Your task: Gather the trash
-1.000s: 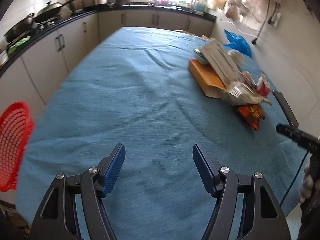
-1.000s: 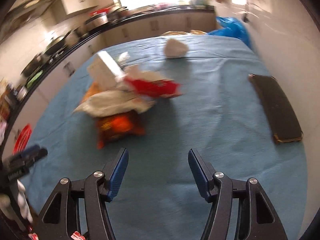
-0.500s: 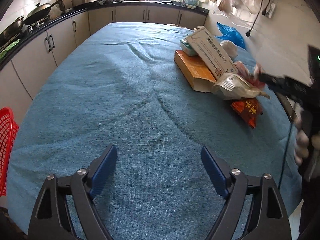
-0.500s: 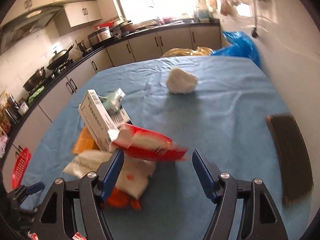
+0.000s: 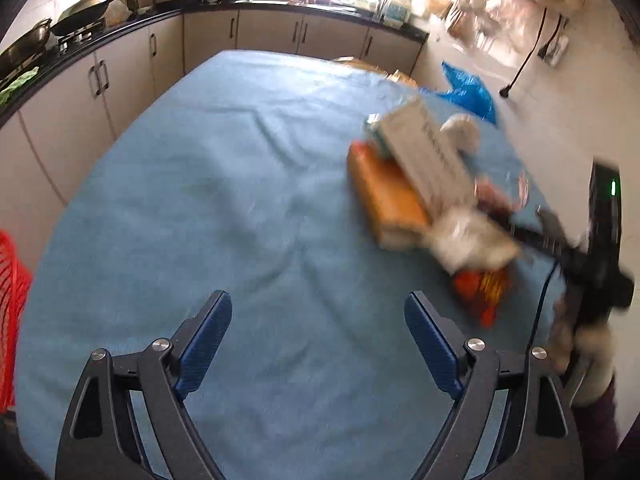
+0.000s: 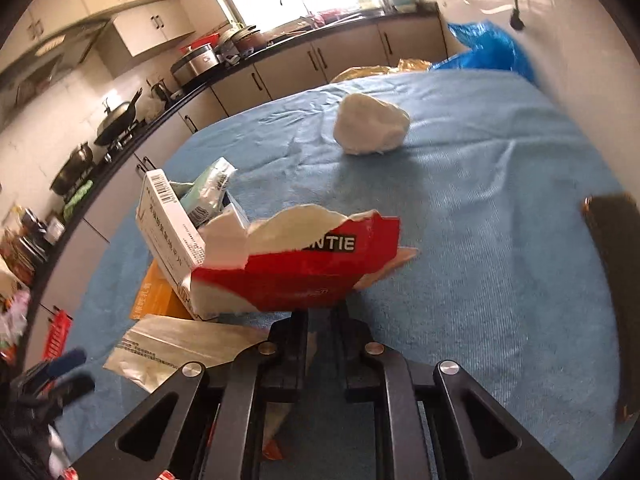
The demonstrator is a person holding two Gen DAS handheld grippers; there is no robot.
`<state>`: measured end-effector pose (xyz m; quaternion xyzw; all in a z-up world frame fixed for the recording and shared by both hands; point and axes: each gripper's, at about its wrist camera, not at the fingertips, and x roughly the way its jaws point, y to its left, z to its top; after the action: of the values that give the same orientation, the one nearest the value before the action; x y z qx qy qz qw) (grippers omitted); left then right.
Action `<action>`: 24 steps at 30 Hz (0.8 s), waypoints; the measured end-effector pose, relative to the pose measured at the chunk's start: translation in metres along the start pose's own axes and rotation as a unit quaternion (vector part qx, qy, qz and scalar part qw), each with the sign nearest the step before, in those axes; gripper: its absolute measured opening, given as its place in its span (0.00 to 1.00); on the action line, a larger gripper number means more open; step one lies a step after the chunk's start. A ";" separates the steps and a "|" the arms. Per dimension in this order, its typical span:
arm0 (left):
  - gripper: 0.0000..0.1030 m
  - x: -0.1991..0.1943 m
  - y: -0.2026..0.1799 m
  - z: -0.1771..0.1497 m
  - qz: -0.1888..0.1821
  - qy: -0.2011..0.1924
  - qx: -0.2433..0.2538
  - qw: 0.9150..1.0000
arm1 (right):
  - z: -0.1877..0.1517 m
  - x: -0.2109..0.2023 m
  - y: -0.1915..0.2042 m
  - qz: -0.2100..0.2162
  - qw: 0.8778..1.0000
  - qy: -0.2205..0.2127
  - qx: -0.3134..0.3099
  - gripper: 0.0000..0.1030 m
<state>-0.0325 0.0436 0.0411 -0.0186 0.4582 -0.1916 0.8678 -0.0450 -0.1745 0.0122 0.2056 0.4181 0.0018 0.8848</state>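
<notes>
The right gripper (image 6: 323, 320) has its jaws drawn together on the lower edge of a torn red-and-white wrapper (image 6: 296, 268), which stands up in front of the camera above the blue tablecloth (image 6: 480, 240). Just behind and left of the wrapper sits the rest of the trash pile: a white box with a barcode (image 6: 168, 224) leaning tilted, a pale green packet (image 6: 210, 190) tucked against it, an orange box (image 6: 156, 296) lying flat beneath, and a silvery white bag (image 6: 176, 350) in front. A crumpled white paper ball (image 6: 370, 124) rests apart from the pile, farther up the cloth, with a blue plastic bag (image 6: 488, 50) beyond the table edge. A dark flat object (image 6: 612, 256) lies near the right edge.

The left gripper (image 5: 318, 344) hovers over bare cloth with its blue pads (image 5: 204, 340) spread wide, holding nothing, well short of the pile. A red basket (image 5: 12, 312) shows at the far left, below the table's edge.
</notes>
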 end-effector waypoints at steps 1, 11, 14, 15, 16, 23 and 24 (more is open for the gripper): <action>0.85 0.007 -0.005 0.010 -0.002 0.000 0.002 1.000 | -0.001 0.001 -0.002 0.003 1.000 0.003 0.006 0.12; 0.77 0.081 -0.050 0.063 0.012 0.033 0.033 0.999 | -0.002 -0.002 -0.016 0.031 0.999 -0.001 0.036 0.22; 0.75 0.088 -0.040 0.068 0.000 0.043 0.001 0.999 | -0.003 -0.003 -0.019 0.046 0.998 0.002 0.043 0.29; 0.70 0.088 -0.040 0.069 0.001 0.036 0.001 0.999 | -0.003 -0.003 -0.018 0.046 0.998 0.001 0.042 0.30; 0.65 0.088 -0.040 0.068 0.008 0.033 0.005 0.999 | -0.004 -0.003 -0.017 0.044 0.998 0.000 0.039 0.30; 0.43 0.069 -0.031 0.046 0.032 0.024 0.047 0.998 | -0.005 -0.004 -0.013 0.059 0.998 -0.006 0.032 0.49; 0.43 0.066 -0.027 0.043 0.034 0.023 0.046 0.998 | -0.006 -0.005 -0.012 0.064 0.998 -0.006 0.028 0.54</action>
<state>0.0273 -0.0106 0.0196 0.0412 0.4693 -0.1832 0.8628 -0.0542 -0.1841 0.0082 0.2567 0.3985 0.0454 0.8793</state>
